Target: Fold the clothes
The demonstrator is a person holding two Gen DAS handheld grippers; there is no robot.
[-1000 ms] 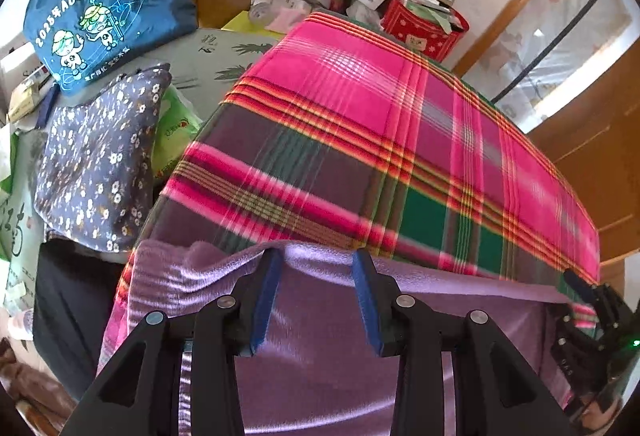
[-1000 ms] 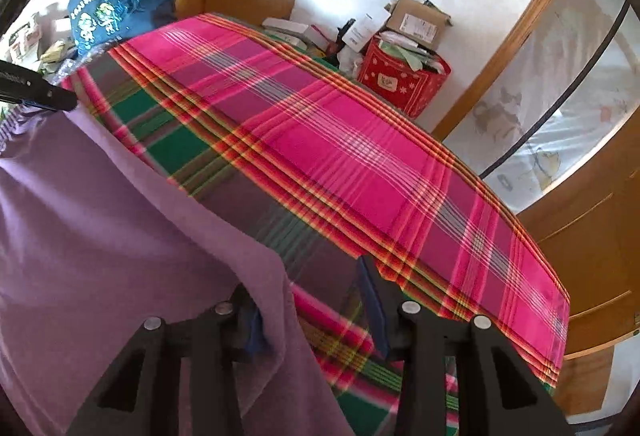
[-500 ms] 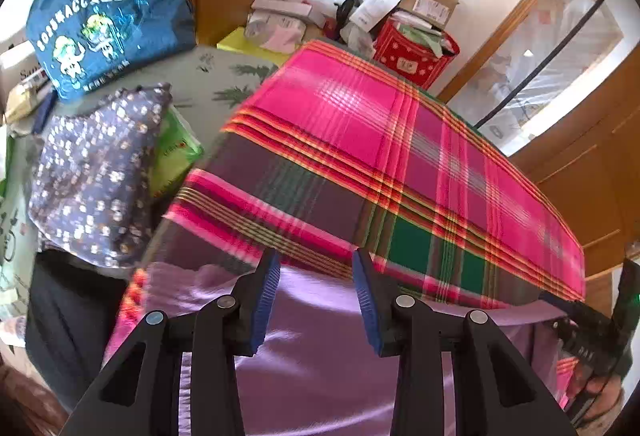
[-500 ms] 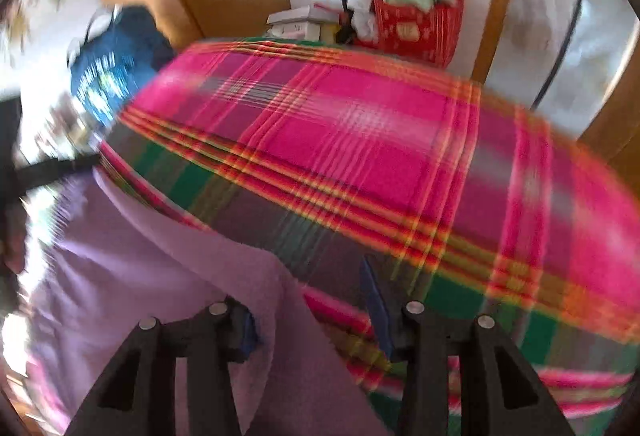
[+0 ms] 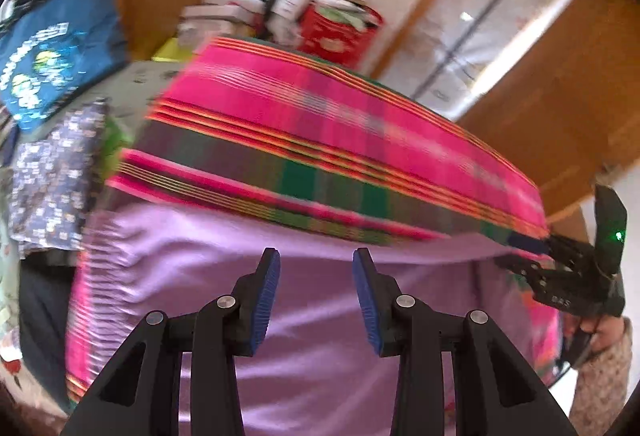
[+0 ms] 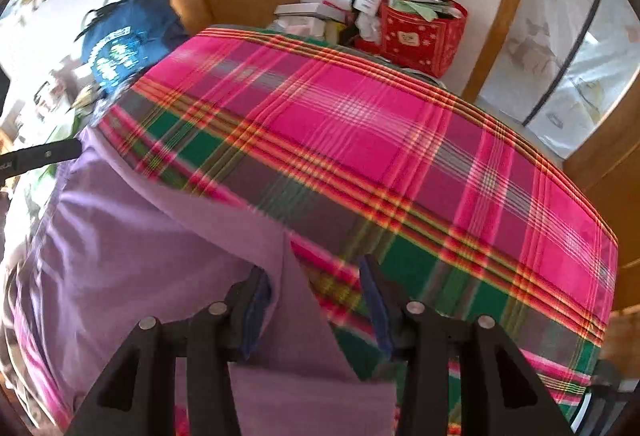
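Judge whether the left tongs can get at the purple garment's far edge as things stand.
Probably yes. The left tongs are open above the purple garment, whose far edge lies just past the fingertips on the plaid blanket; nothing sits between them.

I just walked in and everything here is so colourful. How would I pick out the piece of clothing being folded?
Start at the big pink, green and red plaid cloth covering the surface. At its near edge lies a plain lilac garment, stretched between the two handheld grippers. Nothing else nearby is one flat pale purple: the fabric to the left is dark with small flowers, and the blue bag carries printed pictures.
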